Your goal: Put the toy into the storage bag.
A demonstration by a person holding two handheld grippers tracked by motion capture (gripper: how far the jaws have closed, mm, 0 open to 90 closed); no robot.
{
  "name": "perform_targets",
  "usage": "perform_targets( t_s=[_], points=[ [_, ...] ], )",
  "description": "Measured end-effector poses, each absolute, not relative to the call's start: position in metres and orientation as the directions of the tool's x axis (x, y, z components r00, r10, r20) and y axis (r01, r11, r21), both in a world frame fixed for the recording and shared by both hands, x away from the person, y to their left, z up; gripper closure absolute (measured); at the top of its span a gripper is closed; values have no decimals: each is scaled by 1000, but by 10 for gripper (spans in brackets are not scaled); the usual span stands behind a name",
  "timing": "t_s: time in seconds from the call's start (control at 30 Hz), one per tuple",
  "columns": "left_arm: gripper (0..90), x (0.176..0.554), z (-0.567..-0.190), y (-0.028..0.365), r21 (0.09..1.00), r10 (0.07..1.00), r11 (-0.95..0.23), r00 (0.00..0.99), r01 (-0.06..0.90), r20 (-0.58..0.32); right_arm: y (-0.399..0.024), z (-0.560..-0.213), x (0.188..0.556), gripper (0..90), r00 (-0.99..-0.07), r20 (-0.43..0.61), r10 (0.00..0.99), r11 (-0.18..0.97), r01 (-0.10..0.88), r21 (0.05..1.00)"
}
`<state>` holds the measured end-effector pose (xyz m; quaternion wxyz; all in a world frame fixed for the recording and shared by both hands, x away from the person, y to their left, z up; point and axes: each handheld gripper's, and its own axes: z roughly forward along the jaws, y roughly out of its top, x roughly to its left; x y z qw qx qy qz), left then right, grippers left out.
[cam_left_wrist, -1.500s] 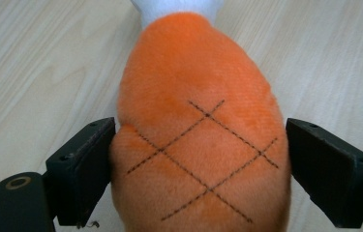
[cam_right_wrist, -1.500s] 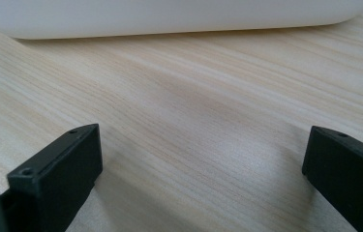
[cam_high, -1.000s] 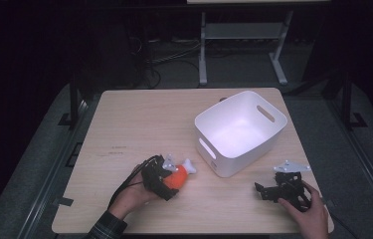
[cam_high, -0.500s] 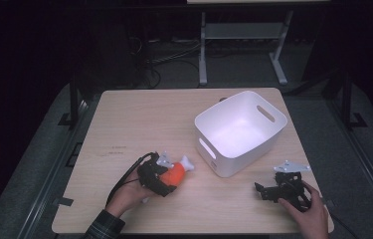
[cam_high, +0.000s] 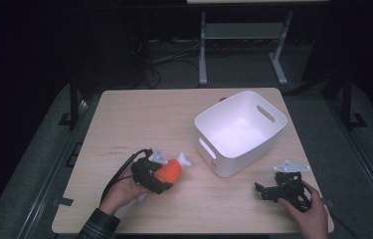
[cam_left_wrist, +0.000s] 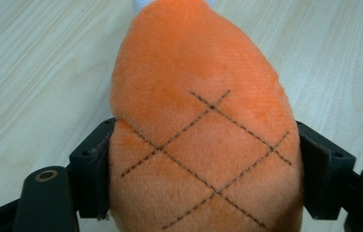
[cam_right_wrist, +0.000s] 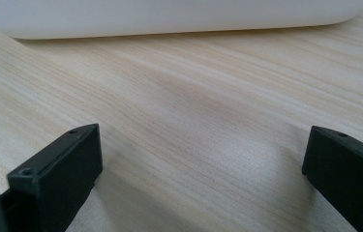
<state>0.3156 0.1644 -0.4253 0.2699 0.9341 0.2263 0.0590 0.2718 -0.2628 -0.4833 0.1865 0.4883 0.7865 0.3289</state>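
my left tongs (cam_high: pixel 158 172) have just lifted and nudged the orange plush toy (cam_left_wrist: pixel 203 140) a touch closer to the white bin (cam_high: pixel 241 130), jaws clamped on it, so likely binning next; right tongs (cam_high: pixel 279 189) sit wide, empty, on the table (cam_high: pixel 139 119) near the bin's front corner.

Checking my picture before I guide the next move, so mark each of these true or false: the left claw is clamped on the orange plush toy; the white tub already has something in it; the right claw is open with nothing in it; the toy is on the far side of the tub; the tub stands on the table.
1. The left claw is clamped on the orange plush toy: true.
2. The white tub has something in it: false, its inside looks bare.
3. The right claw is open with nothing in it: true.
4. The toy lies beyond the tub: false, it is nearer the person, to the tub's left.
5. The tub stands on the table: true.
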Motion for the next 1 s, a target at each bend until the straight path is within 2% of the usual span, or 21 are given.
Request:
perform_targets(
  t_s=[1.0],
  points=[
    [223, 322, -385, 175, 593, 421, -718, 906, 364, -47, -263, -483, 272, 2, -454, 28, 891, 307, 645, 699]
  ],
)
